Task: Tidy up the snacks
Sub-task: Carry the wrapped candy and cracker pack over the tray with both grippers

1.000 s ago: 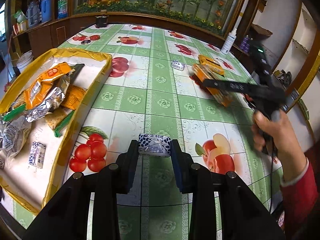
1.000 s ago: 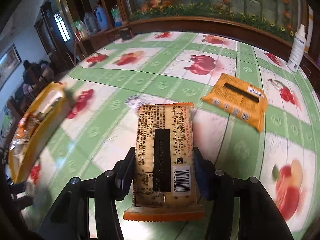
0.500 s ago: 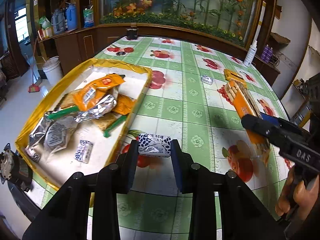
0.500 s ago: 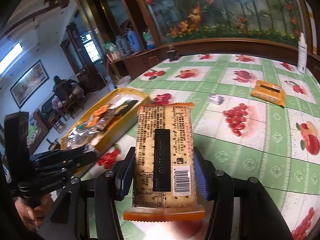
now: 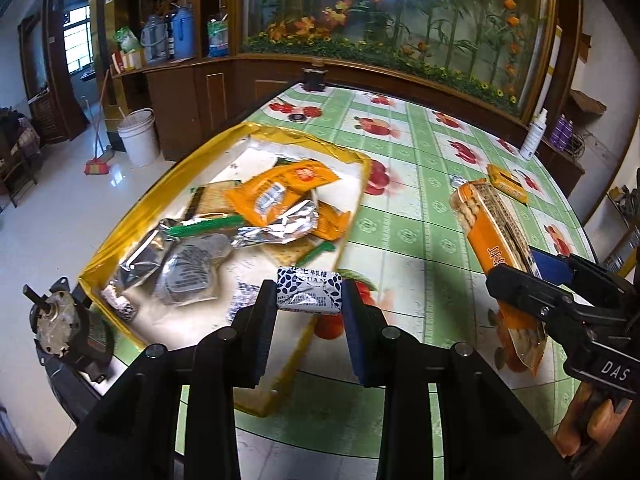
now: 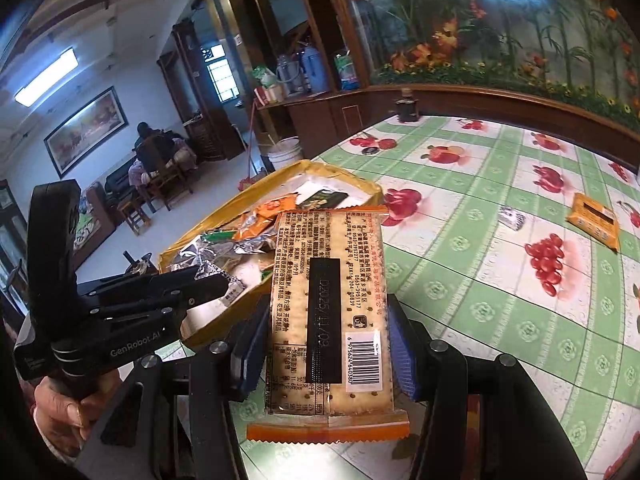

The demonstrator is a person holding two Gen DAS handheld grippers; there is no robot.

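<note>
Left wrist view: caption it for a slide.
Left gripper carries a wrapped candy over the yellow tray; right gripper brings crackers.

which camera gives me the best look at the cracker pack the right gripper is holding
The right wrist view. The cracker pack fills the middle of the frame flat-on, with barcode and printed text readable between the jaws. The left wrist view shows the same pack only from the side, at the right edge, partly hidden by the right gripper.
</note>
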